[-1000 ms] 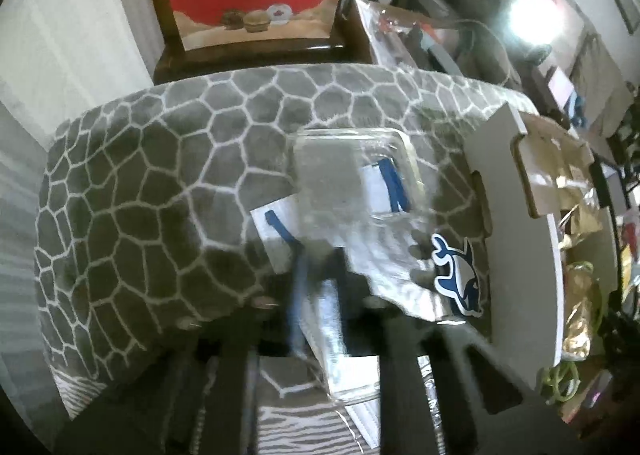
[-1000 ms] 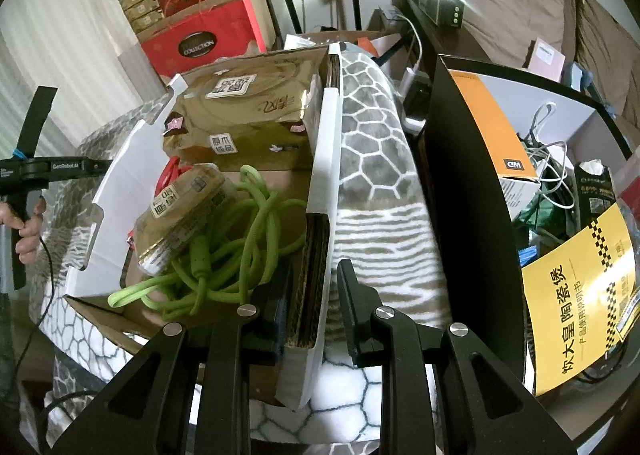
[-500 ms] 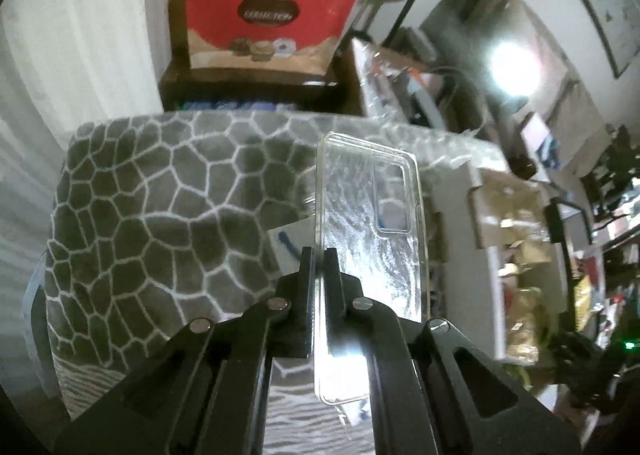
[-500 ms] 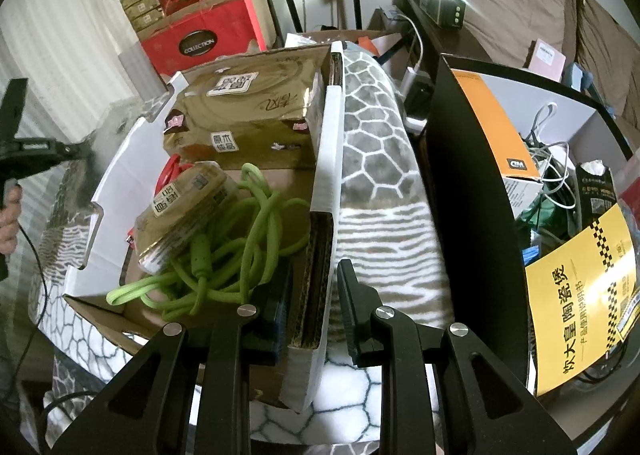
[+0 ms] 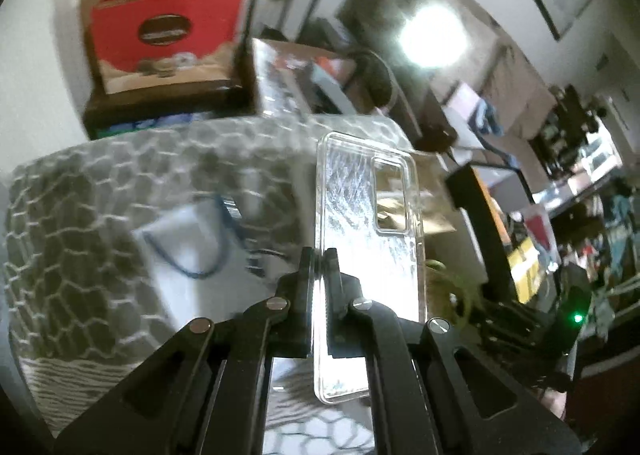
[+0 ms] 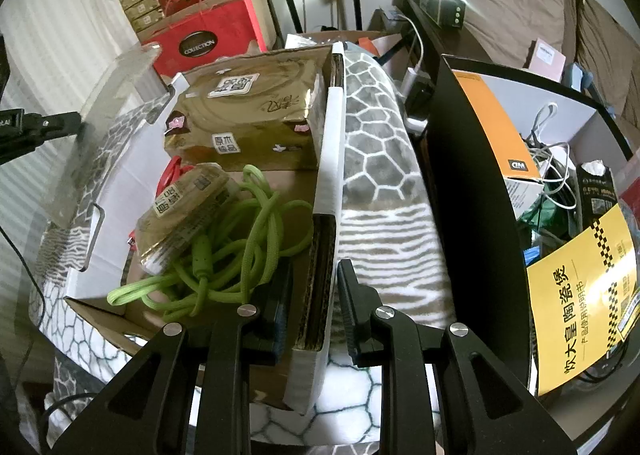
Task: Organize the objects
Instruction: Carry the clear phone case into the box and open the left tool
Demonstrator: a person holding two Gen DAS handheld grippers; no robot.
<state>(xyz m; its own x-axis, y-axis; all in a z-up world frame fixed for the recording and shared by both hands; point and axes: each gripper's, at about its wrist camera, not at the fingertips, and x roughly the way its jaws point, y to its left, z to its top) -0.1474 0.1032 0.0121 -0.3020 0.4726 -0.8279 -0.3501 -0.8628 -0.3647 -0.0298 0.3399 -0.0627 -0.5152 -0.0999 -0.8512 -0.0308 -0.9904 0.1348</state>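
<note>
My left gripper [image 5: 319, 255] is shut on the edge of a clear phone case [image 5: 368, 223] and holds it in the air above the patterned grey blanket [image 5: 80, 215]. The case also shows in the right wrist view [image 6: 108, 127], held at the left rim of the white cardboard box [image 6: 330, 159]. My right gripper [image 6: 314, 275] straddles the box's near right wall, its jaws a little apart with the wall between them. In the box lie a green cable [image 6: 224, 251], a gold packet [image 6: 240, 115] and a smaller wrapped packet [image 6: 184, 207].
A white paper bag with blue handles [image 5: 188, 239] lies on the blanket. A red gift bag [image 5: 164, 39] stands behind. A black open box [image 6: 480, 183] full of cables and cartons stands to the right of the blanket.
My left gripper has lifted the clear phone case off the blanket and carried it right, up to the box's left rim. My right gripper has not moved.
</note>
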